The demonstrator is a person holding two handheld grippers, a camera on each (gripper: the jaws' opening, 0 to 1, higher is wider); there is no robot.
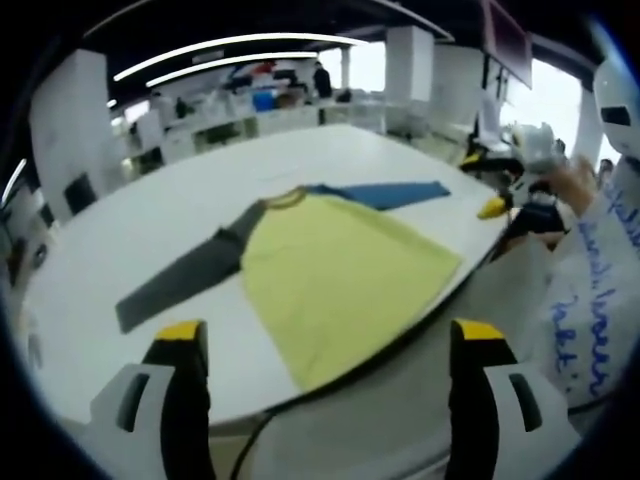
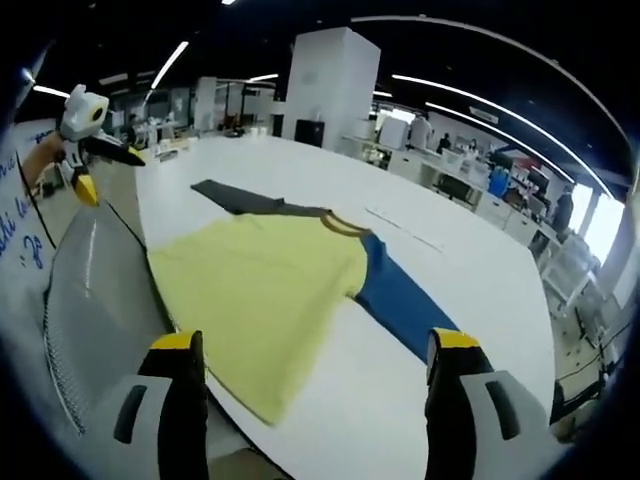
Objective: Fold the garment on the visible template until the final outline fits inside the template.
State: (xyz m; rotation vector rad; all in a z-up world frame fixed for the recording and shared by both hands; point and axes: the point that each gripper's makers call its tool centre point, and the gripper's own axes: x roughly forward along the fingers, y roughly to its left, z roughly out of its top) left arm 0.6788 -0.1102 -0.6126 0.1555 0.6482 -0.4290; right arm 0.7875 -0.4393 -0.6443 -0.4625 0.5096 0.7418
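A yellow T-shirt (image 1: 340,270) (image 2: 260,285) lies flat on the white table (image 1: 150,220) (image 2: 470,260), its hem at the near edge. One sleeve is grey (image 1: 185,275) (image 2: 240,198), the other blue (image 1: 385,193) (image 2: 400,295). My left gripper (image 1: 329,335) stands open below the table's edge, short of the hem, and is also seen far left, held by a hand, as the left gripper (image 2: 90,135). My right gripper (image 2: 316,342) hangs open over the hem and appears at the table's right rim as the right gripper (image 1: 520,200). Neither touches the cloth.
A person's white sleeve with blue writing (image 1: 590,290) (image 2: 20,235) is close by the table's edge. A thin pale strip (image 2: 400,225) lies on the table beyond the collar. Desks, pillars (image 2: 325,85) and people stand far behind the table.
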